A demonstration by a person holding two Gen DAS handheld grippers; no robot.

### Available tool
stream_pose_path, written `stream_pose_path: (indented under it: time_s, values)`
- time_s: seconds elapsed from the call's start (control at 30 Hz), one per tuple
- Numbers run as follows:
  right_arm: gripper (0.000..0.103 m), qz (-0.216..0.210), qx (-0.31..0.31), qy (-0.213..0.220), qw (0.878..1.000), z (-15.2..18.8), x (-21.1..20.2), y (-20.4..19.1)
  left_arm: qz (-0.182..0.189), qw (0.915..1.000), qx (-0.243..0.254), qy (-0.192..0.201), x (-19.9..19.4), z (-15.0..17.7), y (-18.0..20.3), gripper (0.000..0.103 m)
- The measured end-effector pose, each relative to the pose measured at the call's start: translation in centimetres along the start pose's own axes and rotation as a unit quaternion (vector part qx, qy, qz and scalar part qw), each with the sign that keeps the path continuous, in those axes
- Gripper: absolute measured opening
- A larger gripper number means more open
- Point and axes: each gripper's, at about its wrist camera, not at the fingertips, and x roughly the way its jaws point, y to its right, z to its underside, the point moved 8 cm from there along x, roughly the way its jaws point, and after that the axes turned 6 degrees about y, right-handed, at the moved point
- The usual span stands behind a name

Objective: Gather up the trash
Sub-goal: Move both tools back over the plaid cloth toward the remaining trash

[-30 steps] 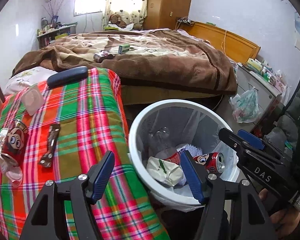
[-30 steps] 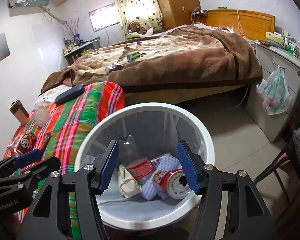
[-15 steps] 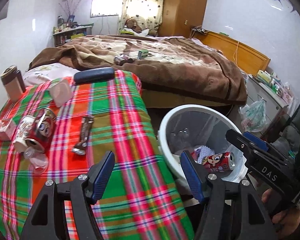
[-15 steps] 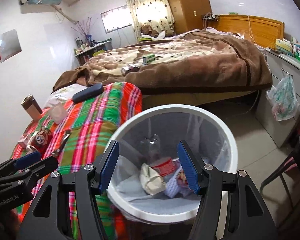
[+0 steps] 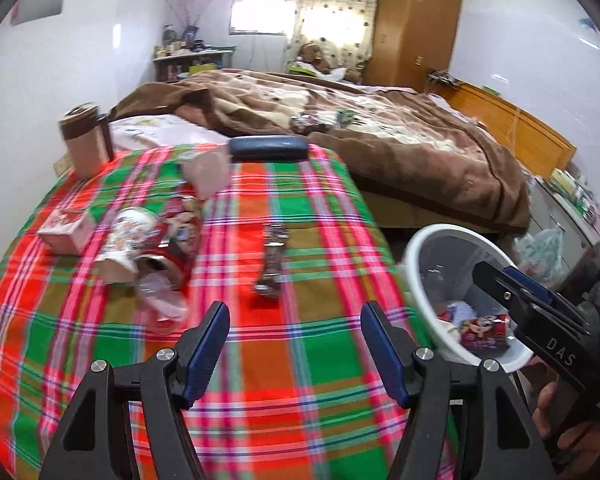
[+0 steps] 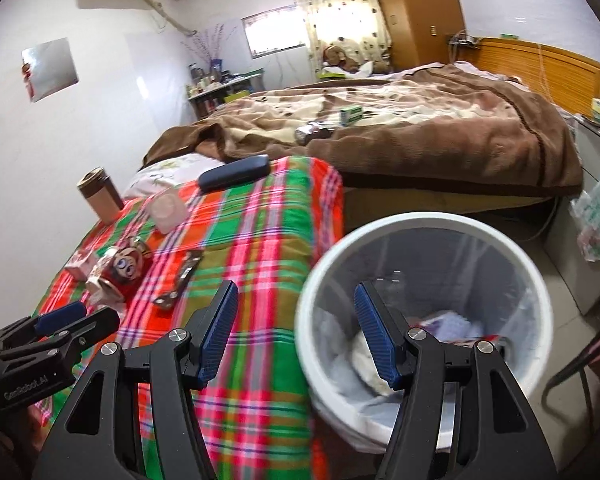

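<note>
My left gripper (image 5: 295, 320) is open and empty, low over the plaid tablecloth (image 5: 320, 412). Ahead of it lie a crumpled brown wrapper (image 5: 274, 258), crushed red cartoon cans (image 5: 172, 240), a clear plastic cup (image 5: 162, 294) and a small red-and-white carton (image 5: 66, 226). The white bin (image 5: 418, 264) stands at the table's right edge with a red can (image 5: 484, 330) and paper inside. My right gripper (image 6: 296, 308) is open and empty, straddling the table edge and the bin's rim (image 6: 500, 236). The right wrist view also shows the cans (image 6: 120, 268), the wrapper (image 6: 182, 276) and the left gripper (image 6: 60, 320).
A dark blue case (image 5: 268, 147), a brown mug (image 5: 86, 140) and a pale pink container (image 5: 206, 172) stand at the table's far end. Behind is a bed with a brown blanket (image 5: 400, 140), a can (image 6: 312, 134) and a green box (image 6: 351, 114) on it. A plastic bag (image 6: 598, 220) hangs on a cabinet to the right.
Both views have swung left: the left gripper left the bin and now hangs over the tablecloth, and the bin has slid right in both views. Both grippers stayed open and empty.
</note>
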Motion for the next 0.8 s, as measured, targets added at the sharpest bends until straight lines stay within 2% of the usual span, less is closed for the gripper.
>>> stream_pose_path:
  time_s: [0.47, 0.8]
  values:
    - [0.062, -0.038, -0.031, -0.04, 0.998, 1.1, 3.5, -5.5, -0.067, 0.9959, -0.061, 0.003, -0.1, 0.2, -10.3, 0.068]
    - [0.062, -0.046, -0.048, -0.076, 0.995, 1.7, 6.6, -8.5, -0.092, 0.9914, -0.093, 0.002, 0.5, -0.4, -15.9, 0.068]
